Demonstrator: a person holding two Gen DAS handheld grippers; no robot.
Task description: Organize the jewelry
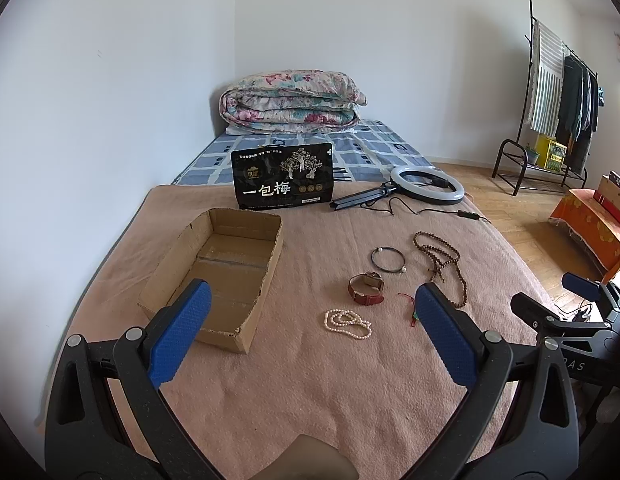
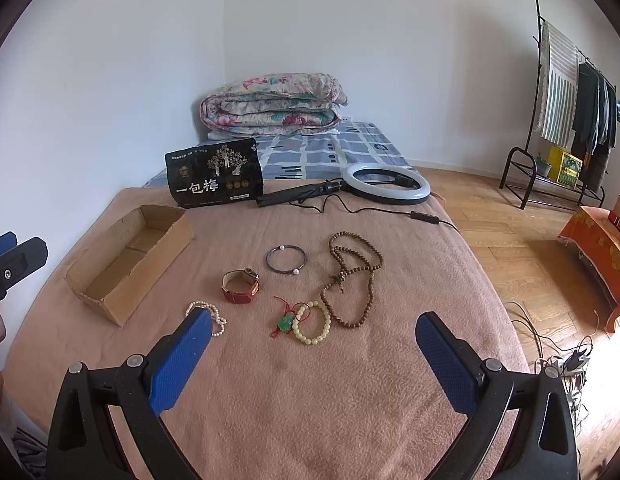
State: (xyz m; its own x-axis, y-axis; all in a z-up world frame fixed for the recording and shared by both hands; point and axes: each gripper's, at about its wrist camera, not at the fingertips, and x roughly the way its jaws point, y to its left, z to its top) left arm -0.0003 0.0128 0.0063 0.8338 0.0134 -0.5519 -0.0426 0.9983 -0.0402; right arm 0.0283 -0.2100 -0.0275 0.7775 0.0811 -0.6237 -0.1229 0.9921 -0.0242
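Both the left gripper (image 1: 311,316) and right gripper (image 2: 313,344) hover spread wide, holding nothing. The white pearl strand (image 1: 347,323) lies nearest, with the empty brown cardboard tray (image 1: 214,272) at its ten o'clock; better to pinch it where loops bunch.

Left tongs (image 1: 310,312) spread wide, empty, held level, right tongs (image 2: 313,334) likewise wide apart, empty

We count six jewelry pieces on the blanket: one pearl strand (image 1: 347,323), one red-strap watch (image 2: 241,286), one wire bangle (image 2: 286,259), one long wooden bead necklace (image 2: 351,276), one cream bead bracelet (image 2: 311,323), one jade charm (image 2: 285,322). One cardboard box (image 1: 214,280).
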